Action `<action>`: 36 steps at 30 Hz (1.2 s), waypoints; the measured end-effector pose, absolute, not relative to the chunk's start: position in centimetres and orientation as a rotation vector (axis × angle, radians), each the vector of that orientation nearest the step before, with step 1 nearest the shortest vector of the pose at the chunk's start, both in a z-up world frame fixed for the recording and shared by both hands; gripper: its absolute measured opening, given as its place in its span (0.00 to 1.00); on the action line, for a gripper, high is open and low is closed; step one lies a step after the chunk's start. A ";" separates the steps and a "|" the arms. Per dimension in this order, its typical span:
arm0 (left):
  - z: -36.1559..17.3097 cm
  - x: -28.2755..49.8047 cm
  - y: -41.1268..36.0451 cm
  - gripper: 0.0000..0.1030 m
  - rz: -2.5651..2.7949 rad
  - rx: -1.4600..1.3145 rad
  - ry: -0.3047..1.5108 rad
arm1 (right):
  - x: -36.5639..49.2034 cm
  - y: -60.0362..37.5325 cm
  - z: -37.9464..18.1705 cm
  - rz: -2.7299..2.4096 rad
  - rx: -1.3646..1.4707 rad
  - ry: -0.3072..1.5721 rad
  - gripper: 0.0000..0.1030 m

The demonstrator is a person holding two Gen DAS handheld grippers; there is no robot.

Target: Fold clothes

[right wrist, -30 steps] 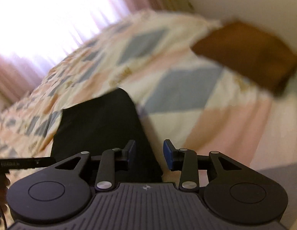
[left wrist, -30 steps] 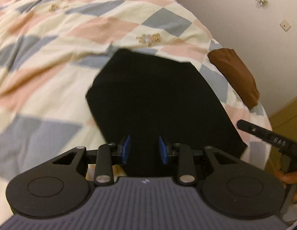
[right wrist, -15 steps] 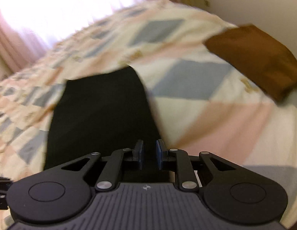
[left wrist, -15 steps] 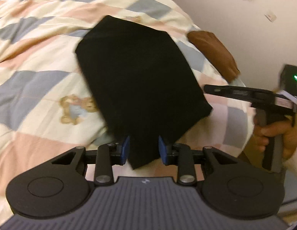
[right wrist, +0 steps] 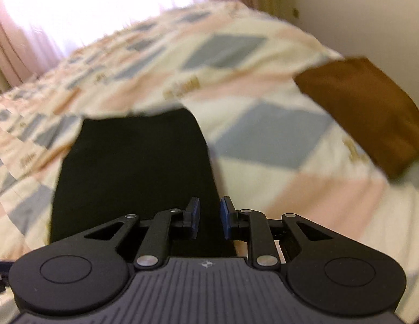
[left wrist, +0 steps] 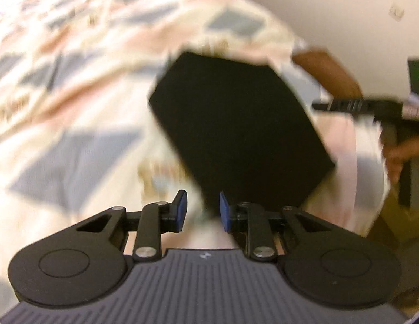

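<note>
Currently:
garment: black folded garment [left wrist: 236, 132] lying flat on the bed [left wrist: 74, 108], near its edge
left tool [left wrist: 200, 210]: released, pads apart, nothing between them, just off the garment's near corner
right tool [right wrist: 208, 217]: released, narrow gap, over the garment's near right edge; contact unclear
other: brown folded cloth [right wrist: 371, 113] on the bed, well apart from the garment, wall side
blur: both views smeared
</note>
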State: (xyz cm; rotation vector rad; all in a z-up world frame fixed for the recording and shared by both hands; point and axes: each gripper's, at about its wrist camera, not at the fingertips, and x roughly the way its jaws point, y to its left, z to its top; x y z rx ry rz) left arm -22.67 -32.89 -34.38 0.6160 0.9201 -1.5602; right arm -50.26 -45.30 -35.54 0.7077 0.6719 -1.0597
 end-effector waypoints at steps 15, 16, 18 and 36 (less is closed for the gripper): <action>-43.5 -21.4 -50.7 0.18 -1.598 0.651 0.903 | -44.1 -54.2 -42.2 -1.027 0.657 0.644 0.20; -43.2 -21.4 -50.8 0.18 -1.593 0.657 0.905 | -44.4 -54.5 -42.5 -1.034 0.682 0.636 0.18; -42.4 -21.3 -50.9 0.17 -1.574 0.672 0.916 | -44.7 -55.0 -42.4 -1.048 0.723 0.628 0.18; -35.8 -21.7 -44.7 0.18 -1.603 0.723 0.900 | -48.5 -45.9 -35.5 -1.093 0.710 0.619 0.28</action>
